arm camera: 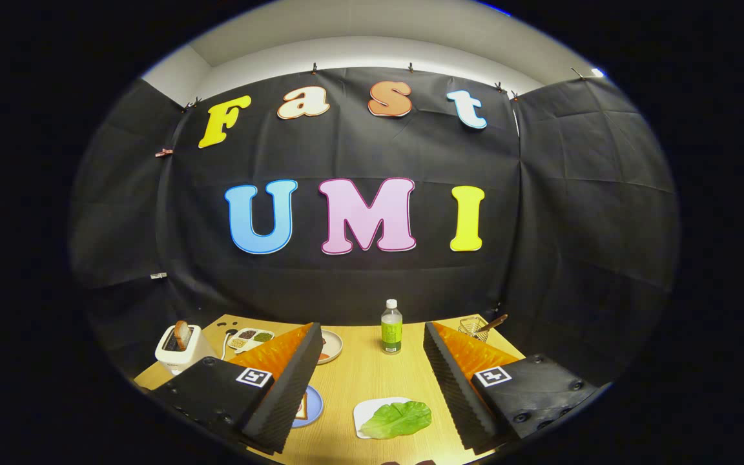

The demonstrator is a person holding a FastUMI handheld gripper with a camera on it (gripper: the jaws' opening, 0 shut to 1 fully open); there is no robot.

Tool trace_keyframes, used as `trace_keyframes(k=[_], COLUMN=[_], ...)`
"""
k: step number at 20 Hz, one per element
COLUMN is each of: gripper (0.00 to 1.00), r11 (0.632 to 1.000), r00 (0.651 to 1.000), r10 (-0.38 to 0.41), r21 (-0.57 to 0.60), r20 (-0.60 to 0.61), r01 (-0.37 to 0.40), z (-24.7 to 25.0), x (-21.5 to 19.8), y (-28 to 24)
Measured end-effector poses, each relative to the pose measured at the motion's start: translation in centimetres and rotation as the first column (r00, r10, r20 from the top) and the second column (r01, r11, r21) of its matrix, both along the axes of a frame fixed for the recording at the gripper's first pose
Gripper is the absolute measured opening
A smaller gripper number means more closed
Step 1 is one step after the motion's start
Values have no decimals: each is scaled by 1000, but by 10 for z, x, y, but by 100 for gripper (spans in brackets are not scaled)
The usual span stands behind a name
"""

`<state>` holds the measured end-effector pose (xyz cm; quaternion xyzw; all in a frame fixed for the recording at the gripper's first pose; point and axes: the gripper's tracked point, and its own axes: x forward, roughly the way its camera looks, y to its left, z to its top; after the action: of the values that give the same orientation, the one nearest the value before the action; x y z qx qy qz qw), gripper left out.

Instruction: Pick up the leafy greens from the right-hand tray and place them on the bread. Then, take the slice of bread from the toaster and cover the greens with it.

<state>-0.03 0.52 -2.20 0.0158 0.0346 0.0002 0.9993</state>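
Wooden table (359, 374) below; hand-held gripper (369, 381) raised, level, fingers spread, released; leafy greens (398, 418) between fingers.

You have one gripper (369, 361) with its two fingers spread wide apart, one lettuce leaf (398, 418) on one white tray (365, 413), one toaster (177, 349) holding one bread slice (183, 334), one blue plate (310, 407), one round dish (332, 345), one divided tray (250, 338), one bottle (391, 327), one wire basket (473, 327)
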Motion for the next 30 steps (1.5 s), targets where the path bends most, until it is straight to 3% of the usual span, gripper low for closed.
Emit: trace_keyframes(k=[8,20,24,30], gripper=[97,98,98,99], r11=[1000,999,999,999], r00=[1000,975,937,829], r10=[10,45,48,41], r21=[-3,36,37,46], r20=[-24,-217,-346,-558], r01=[-10,-38,-37,-18], z=[-8,-88,-148,-253], x=[6,26,35,41], y=[1,-5,-10,-18])
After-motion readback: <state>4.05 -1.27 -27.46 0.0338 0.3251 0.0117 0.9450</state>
